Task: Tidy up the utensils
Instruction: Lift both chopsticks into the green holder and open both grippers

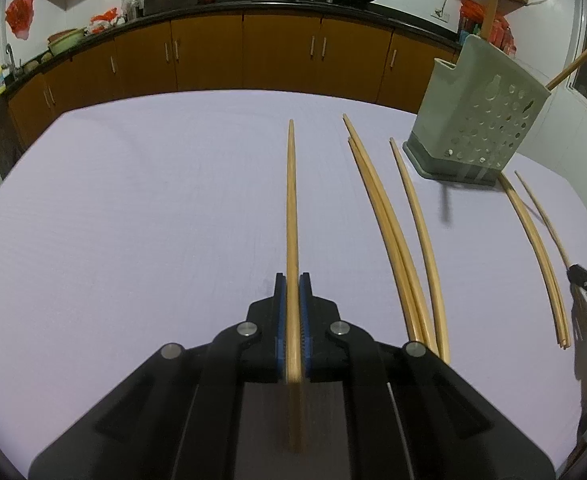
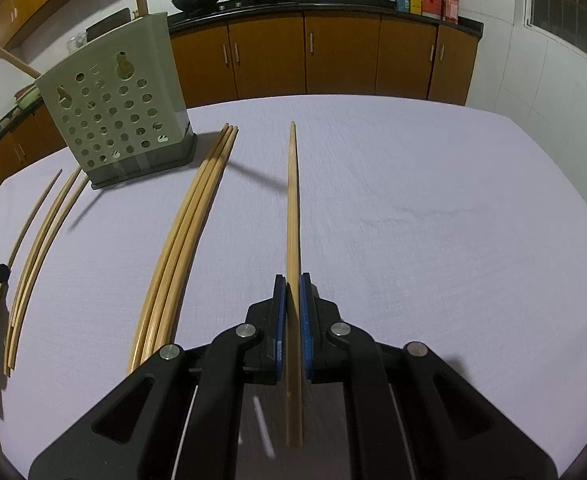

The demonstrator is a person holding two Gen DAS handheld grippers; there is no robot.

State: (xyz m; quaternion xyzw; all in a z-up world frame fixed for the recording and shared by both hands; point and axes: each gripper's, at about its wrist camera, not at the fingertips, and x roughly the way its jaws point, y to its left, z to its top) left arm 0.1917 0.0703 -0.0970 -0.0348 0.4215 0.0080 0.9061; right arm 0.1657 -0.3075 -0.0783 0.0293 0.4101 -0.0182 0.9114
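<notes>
While each black gripper clamps a single pale wooden chopstick between its blue pads, both point toward 12 o'clock over the lilac-clothed bench (image 1: 133, 200). The left gripper (image 1: 292, 280) holds its chopstick (image 1: 291, 200); the right gripper (image 2: 292, 280) holds another chopstick (image 2: 292, 200). A grey-green perforated plastic utensil holder (image 1: 481, 120) stands at 1 o'clock in the left view, at 10 o'clock in the right. Loose chopsticks (image 1: 393, 240) lie on the cloth beside it.
</notes>
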